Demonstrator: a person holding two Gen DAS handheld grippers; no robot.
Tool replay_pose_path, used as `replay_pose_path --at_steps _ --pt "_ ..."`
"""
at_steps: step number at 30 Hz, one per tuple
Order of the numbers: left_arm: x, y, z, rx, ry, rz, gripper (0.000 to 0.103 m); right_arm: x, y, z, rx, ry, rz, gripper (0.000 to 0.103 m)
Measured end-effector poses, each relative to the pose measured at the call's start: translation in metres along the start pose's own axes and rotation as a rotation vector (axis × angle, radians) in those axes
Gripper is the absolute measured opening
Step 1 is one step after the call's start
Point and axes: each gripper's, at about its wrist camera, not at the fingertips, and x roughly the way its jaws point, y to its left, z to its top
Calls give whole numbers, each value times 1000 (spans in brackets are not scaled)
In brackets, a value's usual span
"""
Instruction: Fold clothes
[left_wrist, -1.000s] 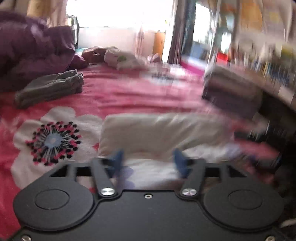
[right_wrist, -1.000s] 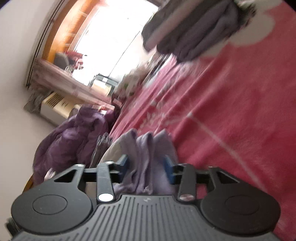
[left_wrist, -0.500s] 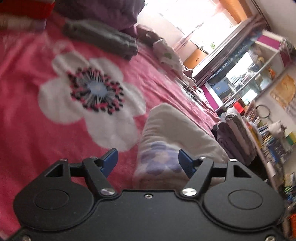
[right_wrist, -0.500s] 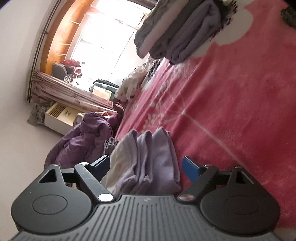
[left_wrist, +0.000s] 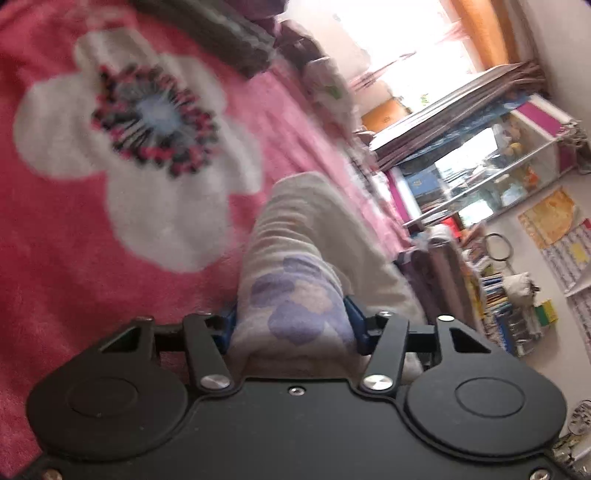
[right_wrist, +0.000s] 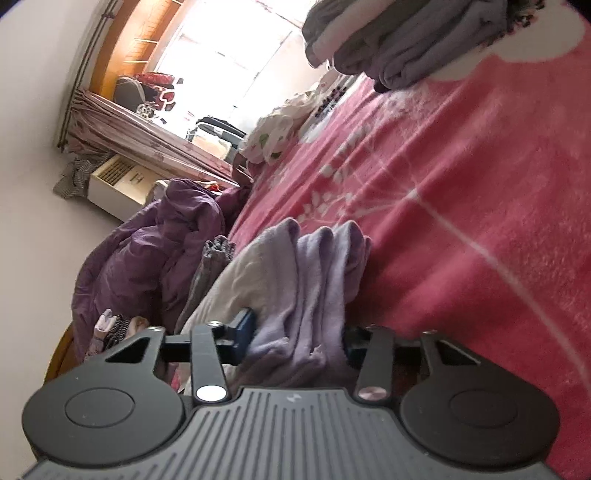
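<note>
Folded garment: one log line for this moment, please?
left claw: closing on folded garment | right claw: closing on same garment | bed: beneath

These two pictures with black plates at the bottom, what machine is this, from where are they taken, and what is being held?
No robot: a person carries a two-finger tool in each hand, with a camera looking along the fingers. One picture is from the left gripper, the other from the right gripper. Both are closing on the same folded cream and lilac garment, which sits between their blue fingers. It lies on a pink blanket with white flowers. Folded grey clothes and a purple quilt lie farther away.
</note>
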Motion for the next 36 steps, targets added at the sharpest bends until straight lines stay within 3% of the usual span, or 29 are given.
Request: replay_pose_path --at_steps 5,12,16,22,29,30,32,34,36 --pt "16 -39 21 32 21 -93 53 -17 0 15 79 -80 76 41" --pt "99 -108 43 97 133 -226 53 -52 -10 66 193 -289 129 41" --pt "152 -150 46 108 204 -289 53 -78 -14 99 219 -404 110 41" --pt "233 -220 62 99 260 -379 53 -97 -20 180 245 -539 97 41" --pt "299 -285 92 98 267 -488 54 -96 -20 281 249 -645 134 41" --pt "310 -283 92 88 274 -490 54 -94 -25 290 264 -661 134 41" --pt "339 -275 85 108 288 -408 54 -87 -40 303 310 -685 107 40" --pt "372 -259 68 149 355 -224 53 -69 -71 306 374 -666 6 40" --pt "377 -247 64 128 347 -228 54 -43 -113 299 477 -597 -81 38"
